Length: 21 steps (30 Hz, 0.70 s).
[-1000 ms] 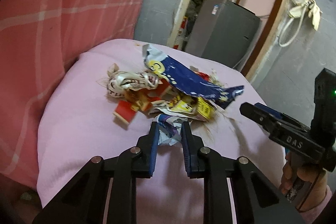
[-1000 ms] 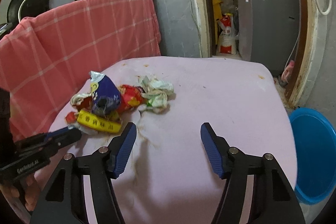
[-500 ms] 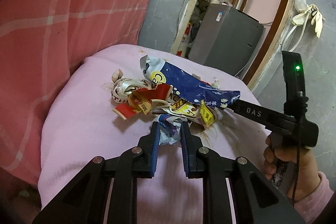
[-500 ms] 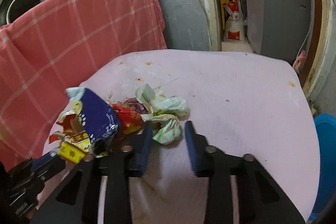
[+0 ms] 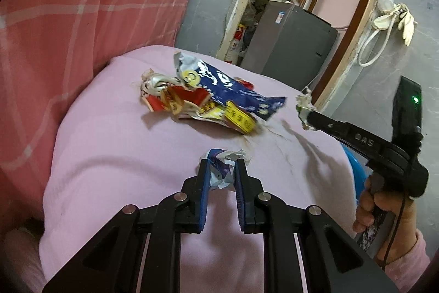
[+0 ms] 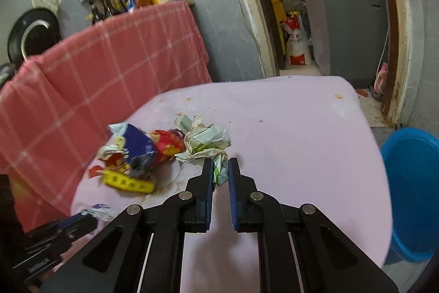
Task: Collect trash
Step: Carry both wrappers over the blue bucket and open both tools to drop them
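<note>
Lay heaped on pink table cover [image 6: 288, 128]: wrapper pile [image 5: 208, 100] (blue bag topmost). Pinched pale crumpled paper [image 6: 208, 139] in right gripper [image 6: 220, 172]. Squeezed small purple-white wrapper [image 5: 221, 166] between left gripper [image 5: 221, 175] fingers.

Left claw [image 5: 221, 169], right claw [image 6: 220, 169] clamped.

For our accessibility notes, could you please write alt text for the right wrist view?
The right gripper is shut on a crumpled white-and-green wrapper at the edge of a pile of snack wrappers on a pink-covered table. A blue bucket stands beside the table at right; the left gripper pinches a small scrap at lower left.
</note>
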### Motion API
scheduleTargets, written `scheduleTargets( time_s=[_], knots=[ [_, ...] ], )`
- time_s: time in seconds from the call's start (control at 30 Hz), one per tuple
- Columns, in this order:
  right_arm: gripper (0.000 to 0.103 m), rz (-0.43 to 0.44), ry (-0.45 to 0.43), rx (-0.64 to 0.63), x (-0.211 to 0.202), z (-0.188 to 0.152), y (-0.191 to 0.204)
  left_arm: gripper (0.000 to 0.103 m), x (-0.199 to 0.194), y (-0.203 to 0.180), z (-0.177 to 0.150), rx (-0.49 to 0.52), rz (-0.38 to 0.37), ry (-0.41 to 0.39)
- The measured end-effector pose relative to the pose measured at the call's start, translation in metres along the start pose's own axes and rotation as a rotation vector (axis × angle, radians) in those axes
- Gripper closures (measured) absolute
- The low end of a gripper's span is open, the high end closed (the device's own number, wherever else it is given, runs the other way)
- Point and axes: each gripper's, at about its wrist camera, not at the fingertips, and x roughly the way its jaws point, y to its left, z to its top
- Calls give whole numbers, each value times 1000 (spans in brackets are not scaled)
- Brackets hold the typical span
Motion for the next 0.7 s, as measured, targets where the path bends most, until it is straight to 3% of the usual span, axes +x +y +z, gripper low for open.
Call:
scheduleTargets(
  time_s=[0.17,0.33,0.5,0.7],
  knots=[
    [94,-14,-132,-16,-48,-4,3,89,-8,-27,5,44,-32,-55],
    [94,-56,-300,-27,-101,5,-1,89,-17,-73,26,112,-83,-173],
    [94,-149,-469,-59,-150,17,-10,89,-21,-121,49,184,-161,-313],
    [94,-289,-599,-75,-193,25,-38,89,-17,-186,67,259,-275,-437]
  ],
)
